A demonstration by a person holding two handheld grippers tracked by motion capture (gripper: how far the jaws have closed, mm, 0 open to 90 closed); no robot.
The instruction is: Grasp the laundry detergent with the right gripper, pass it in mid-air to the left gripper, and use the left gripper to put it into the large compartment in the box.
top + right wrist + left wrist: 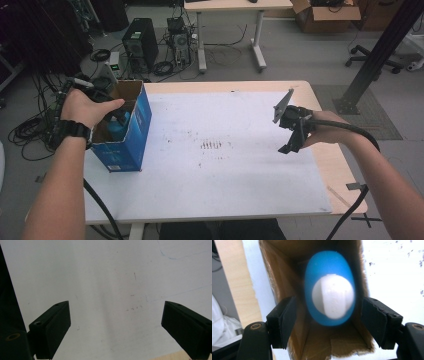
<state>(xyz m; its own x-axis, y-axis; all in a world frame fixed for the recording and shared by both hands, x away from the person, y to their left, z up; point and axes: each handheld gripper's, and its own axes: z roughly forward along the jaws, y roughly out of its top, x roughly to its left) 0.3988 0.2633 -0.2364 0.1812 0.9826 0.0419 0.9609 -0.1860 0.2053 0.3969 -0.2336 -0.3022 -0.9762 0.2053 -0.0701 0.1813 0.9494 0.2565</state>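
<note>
The left hand-held gripper (325,322) hangs released over a blue bottle (329,287) standing inside the cardboard box (131,131); the right hand-held gripper (115,327) hovers released above the worktop (240,175).

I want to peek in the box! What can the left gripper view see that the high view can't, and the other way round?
Left gripper view: the blue bottle's white cap from straight above, and the brown cardboard floor of the box, with open jaws either side.
High view: the box's blue outside, the right gripper held over the white sheet, both forearms, and the room behind.
Both: the box with the blue bottle inside, and the white sheet.
</note>
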